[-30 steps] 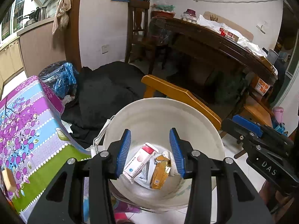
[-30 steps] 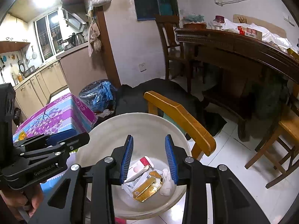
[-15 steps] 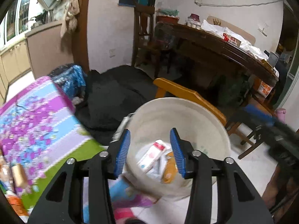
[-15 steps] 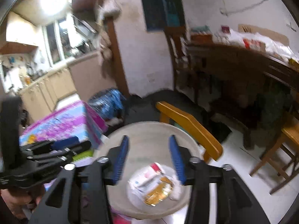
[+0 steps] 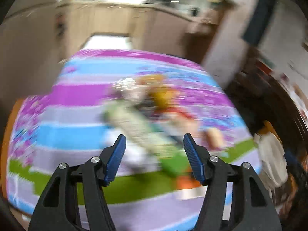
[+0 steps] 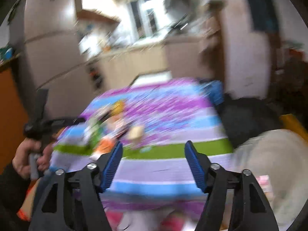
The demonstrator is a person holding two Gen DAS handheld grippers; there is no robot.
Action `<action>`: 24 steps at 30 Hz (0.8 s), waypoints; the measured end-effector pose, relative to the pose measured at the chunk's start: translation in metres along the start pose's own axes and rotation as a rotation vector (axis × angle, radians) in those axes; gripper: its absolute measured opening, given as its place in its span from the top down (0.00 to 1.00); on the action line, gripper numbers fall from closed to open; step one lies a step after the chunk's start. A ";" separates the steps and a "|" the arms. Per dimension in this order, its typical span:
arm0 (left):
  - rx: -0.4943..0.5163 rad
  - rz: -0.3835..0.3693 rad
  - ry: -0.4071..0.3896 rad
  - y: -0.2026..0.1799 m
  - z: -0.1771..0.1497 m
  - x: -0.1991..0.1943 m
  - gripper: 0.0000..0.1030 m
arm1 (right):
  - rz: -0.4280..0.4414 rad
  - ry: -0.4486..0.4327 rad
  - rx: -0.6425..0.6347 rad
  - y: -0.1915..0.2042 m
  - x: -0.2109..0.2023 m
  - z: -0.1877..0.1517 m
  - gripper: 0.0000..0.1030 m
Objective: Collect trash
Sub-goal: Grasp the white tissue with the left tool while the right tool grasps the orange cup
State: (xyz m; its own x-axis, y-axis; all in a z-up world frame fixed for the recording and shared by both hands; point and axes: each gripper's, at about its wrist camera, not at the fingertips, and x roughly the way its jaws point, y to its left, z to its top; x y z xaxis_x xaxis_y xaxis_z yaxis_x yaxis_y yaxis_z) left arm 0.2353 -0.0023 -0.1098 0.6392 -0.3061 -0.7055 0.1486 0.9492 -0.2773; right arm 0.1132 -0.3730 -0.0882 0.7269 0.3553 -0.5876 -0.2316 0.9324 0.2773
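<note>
Purple-striped tablecloth [image 5: 80,96] under both empty claws (left [image 5: 154,148] opening, right [image 6: 153,154] closing); hand [image 6: 28,157] only right-view.

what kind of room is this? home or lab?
Looks like a home, probably an eating area opening onto a kitchen: beige kitchen cabinets under a worktop, a table with a purple, blue and green patterned cloth, and a dark wooden table alongside. Heavy blur.

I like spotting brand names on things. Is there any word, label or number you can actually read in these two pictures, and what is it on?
No text can be read in either view; both are smeared by motion.
Packets on the striped tablecloth: any print is blurred beyond reading.
Left gripper and right gripper: no lettering shows on either.
White basin: no marking can be made out.
</note>
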 end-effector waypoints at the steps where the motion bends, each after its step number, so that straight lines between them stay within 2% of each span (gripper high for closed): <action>1: -0.025 0.016 0.015 0.017 -0.001 0.001 0.42 | 0.038 0.042 0.008 0.013 0.023 0.002 0.40; 3: -0.034 0.012 0.056 0.027 -0.005 0.008 0.42 | 0.087 0.112 0.012 0.038 0.061 0.001 0.40; 7: -0.071 -0.018 0.140 0.037 -0.018 0.027 0.42 | 0.111 0.205 0.064 0.064 0.119 0.004 0.40; 9: -0.094 -0.029 0.160 0.041 -0.025 0.032 0.42 | 0.107 0.229 0.062 0.070 0.132 0.004 0.40; 12: -0.121 -0.040 0.152 0.043 -0.027 0.034 0.36 | 0.095 0.264 0.062 0.072 0.148 0.002 0.40; 16: -0.158 -0.045 0.141 0.042 -0.019 0.041 0.34 | 0.071 0.280 0.066 0.074 0.157 -0.002 0.41; 20: -0.147 0.003 0.115 0.033 -0.016 0.047 0.35 | 0.061 0.296 0.049 0.079 0.165 -0.004 0.57; 22: -0.152 0.013 0.101 0.032 -0.018 0.048 0.56 | 0.058 0.293 0.040 0.081 0.163 -0.005 0.60; 24: -0.154 -0.013 0.101 0.032 -0.020 0.048 0.62 | 0.053 0.283 0.034 0.083 0.160 -0.006 0.61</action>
State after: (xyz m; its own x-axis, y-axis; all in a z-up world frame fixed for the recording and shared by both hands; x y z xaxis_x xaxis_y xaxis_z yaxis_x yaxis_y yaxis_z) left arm 0.2557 0.0121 -0.1660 0.5574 -0.3310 -0.7614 0.0341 0.9255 -0.3773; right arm 0.2065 -0.2383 -0.1641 0.5041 0.4118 -0.7591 -0.2386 0.9112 0.3358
